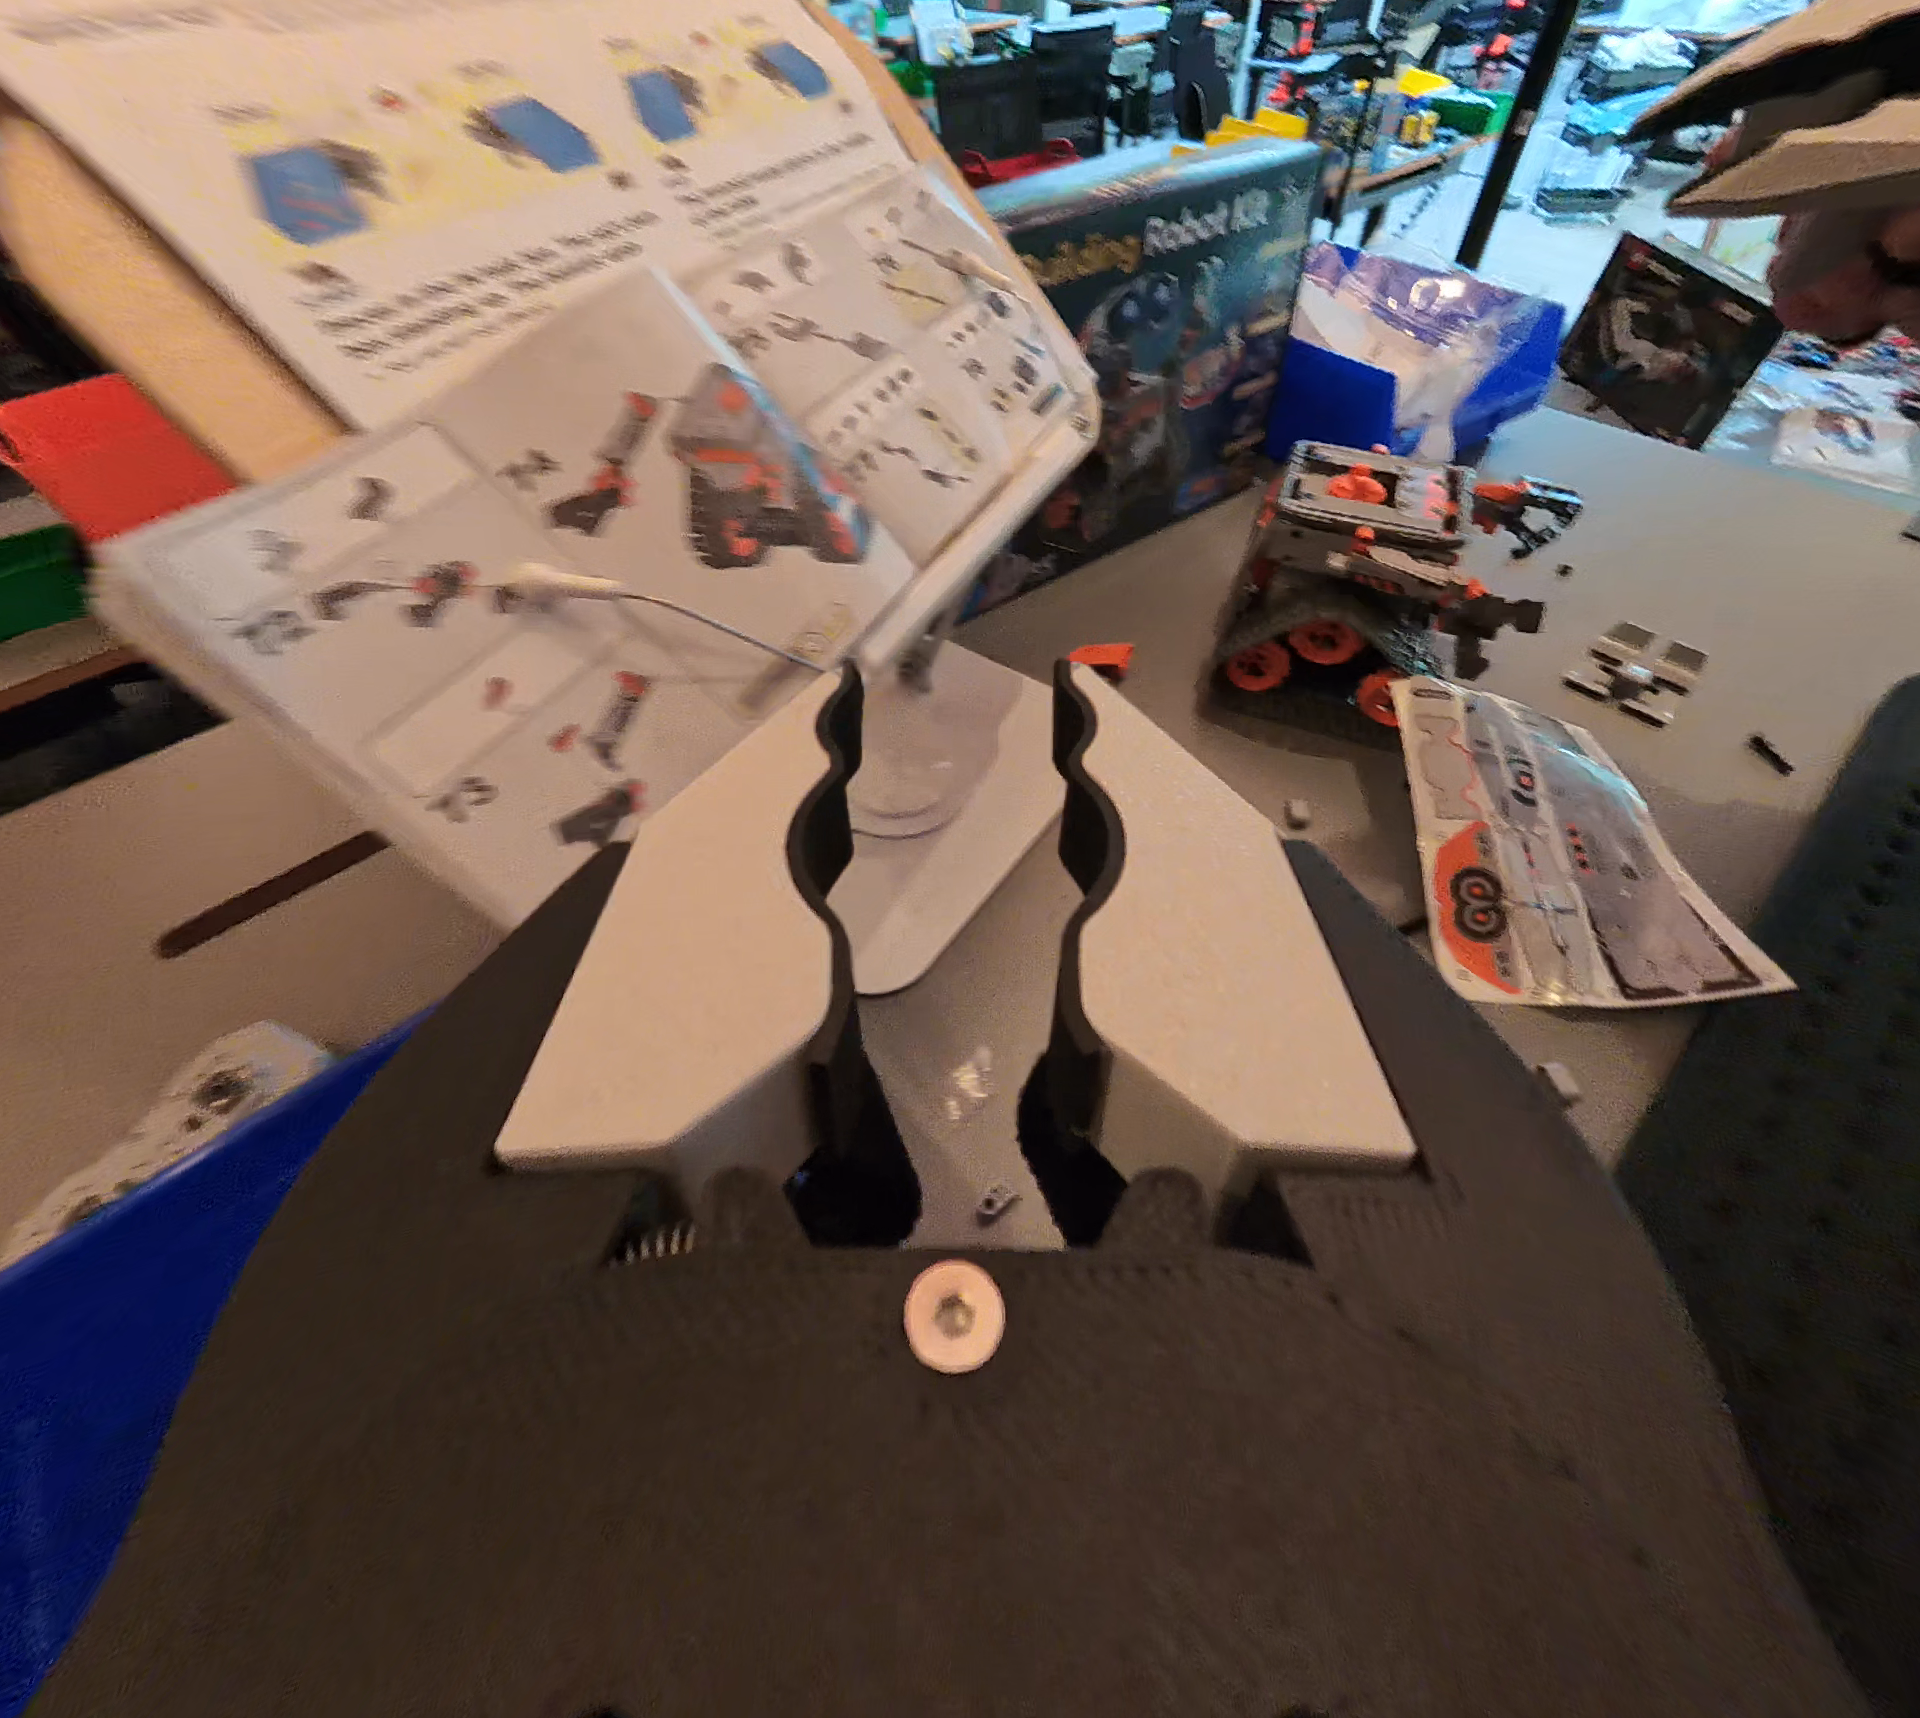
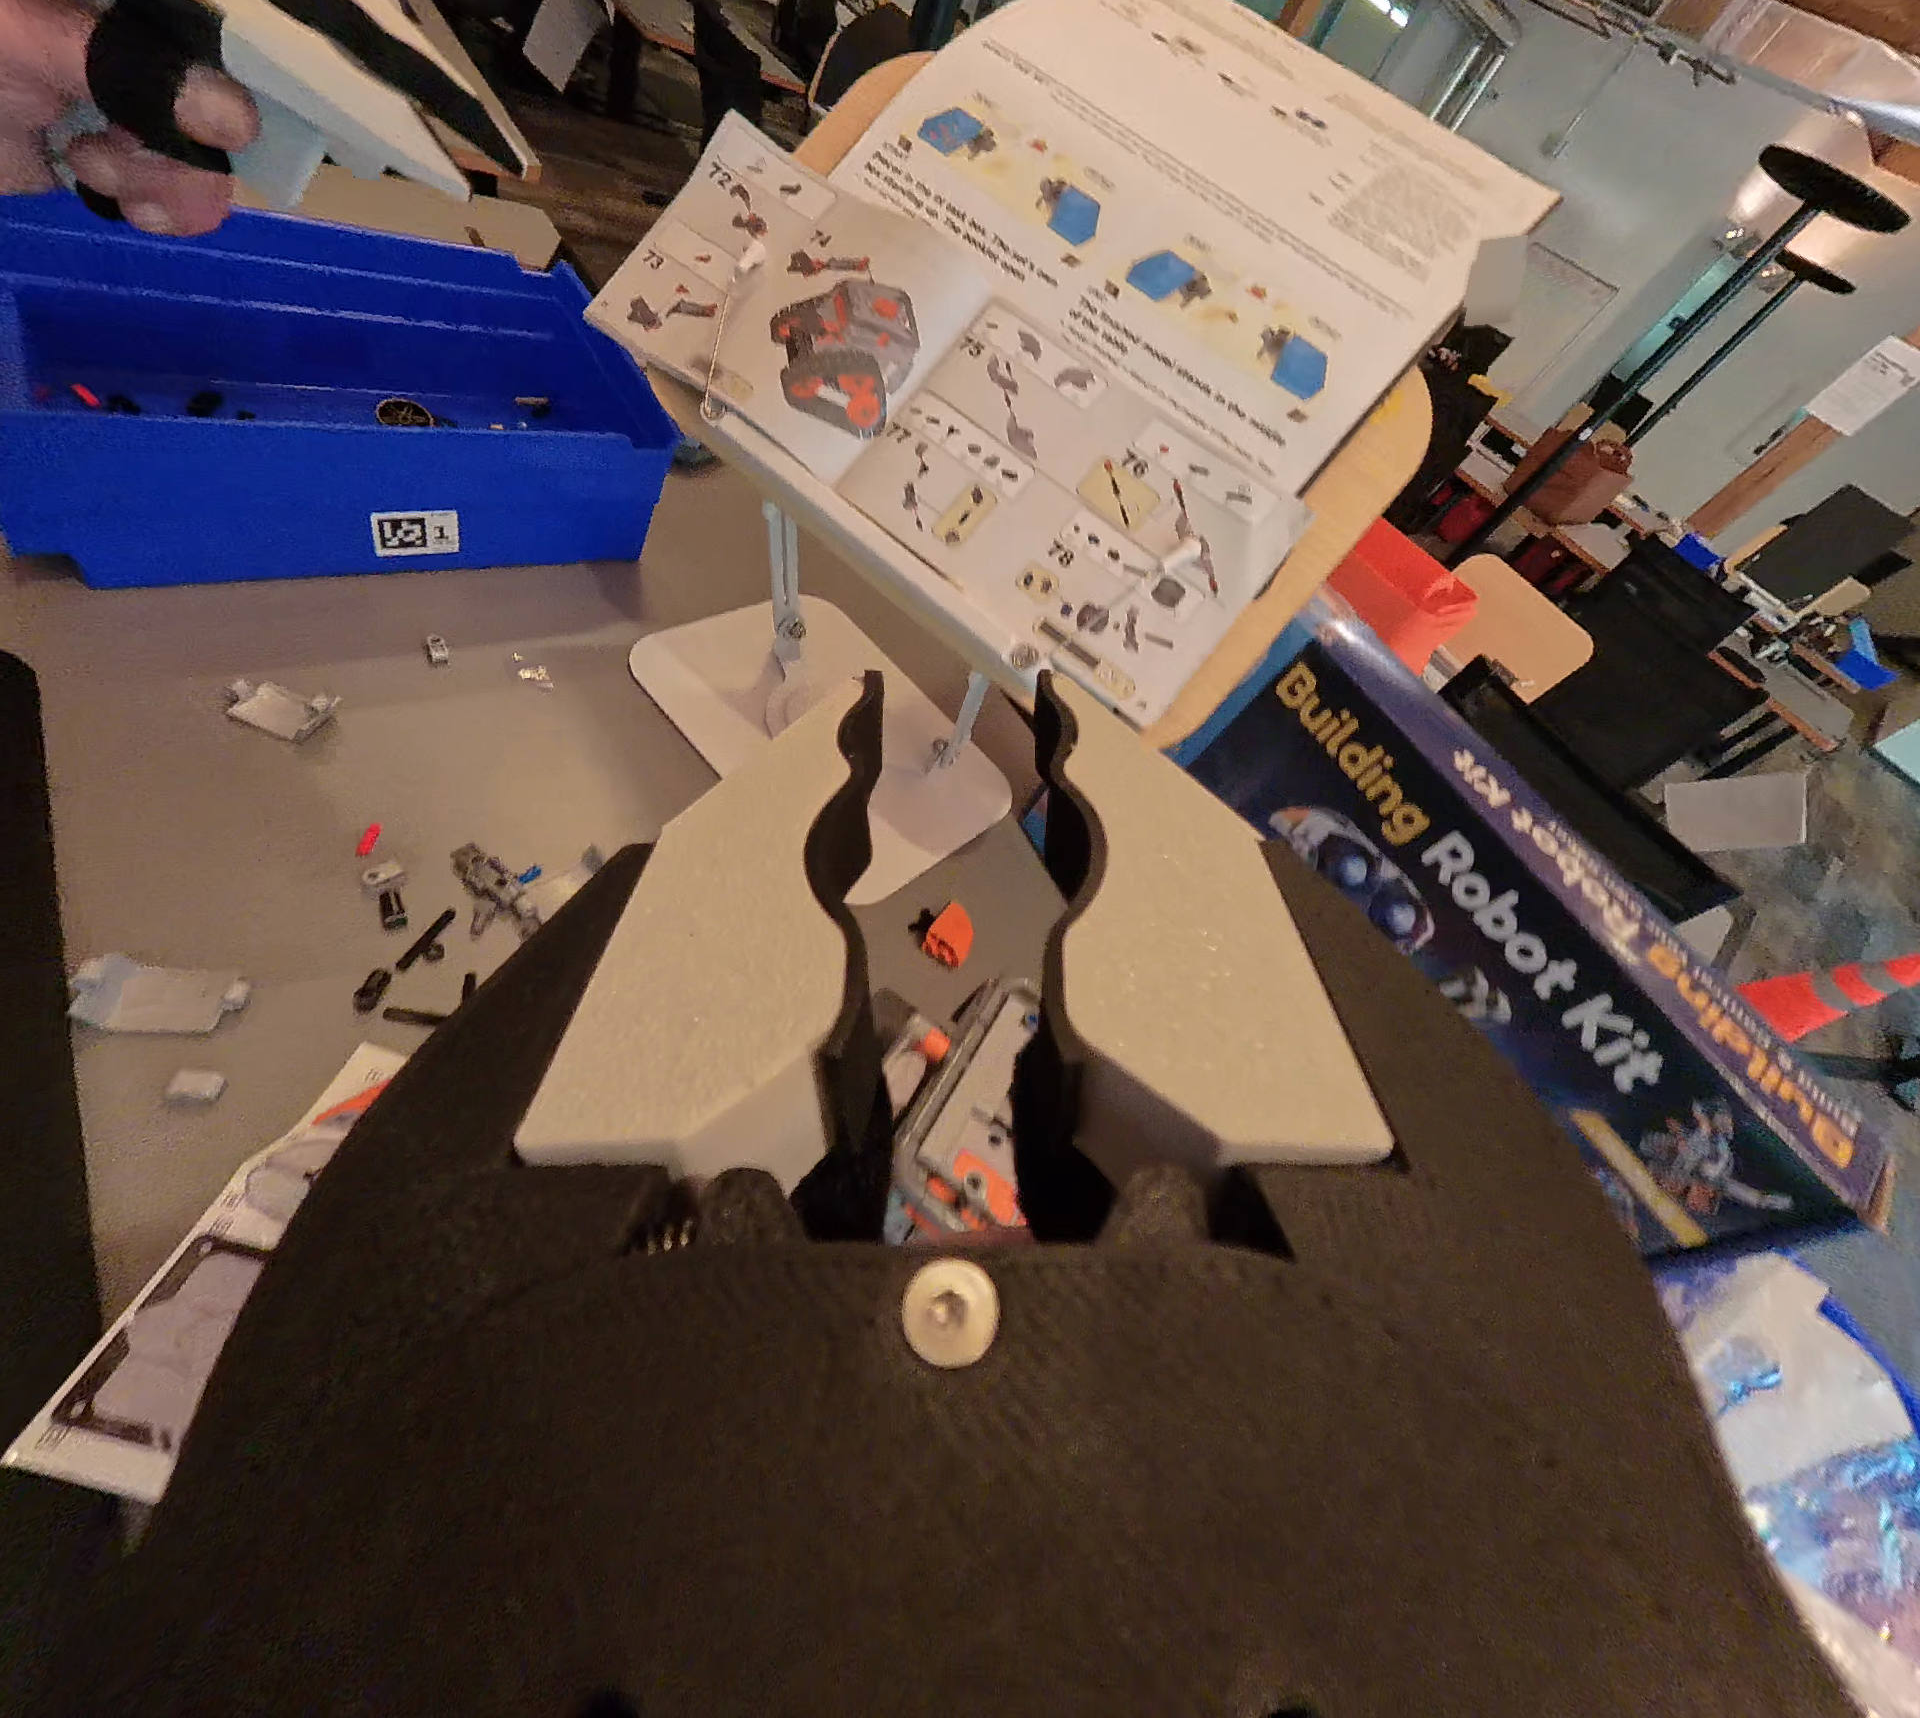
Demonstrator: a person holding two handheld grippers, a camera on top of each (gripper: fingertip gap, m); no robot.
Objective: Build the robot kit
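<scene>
My left gripper point(image 1: 961, 681) is open and empty, held low over the grey table point(image 1: 1662, 588). Its fingertips frame the white base of a booklet stand point(image 1: 935, 847). The stand holds an open instruction booklet point(image 1: 582, 442), blurred, up and to the left. My right gripper point(image 2: 958, 692) is open and empty. It hovers over a grey-and-orange tracked robot model point(image 2: 966, 1107), which shows between its fingers. The model also shows in the left wrist view point(image 1: 1382, 588). A small orange piece point(image 2: 951, 930) lies just ahead of it. The booklet point(image 2: 987, 421) stands beyond.
A blue parts bin point(image 2: 312, 380) sits at the left and a dark kit box point(image 2: 1507, 941) at the right. Loose small parts point(image 2: 436, 920) and a sticker sheet point(image 1: 1558, 847) lie on the table. A hand holds the other gripper point(image 2: 436, 120). Cluttered workshop behind. Tip to tip, the grippers are about 30 centimetres apart.
</scene>
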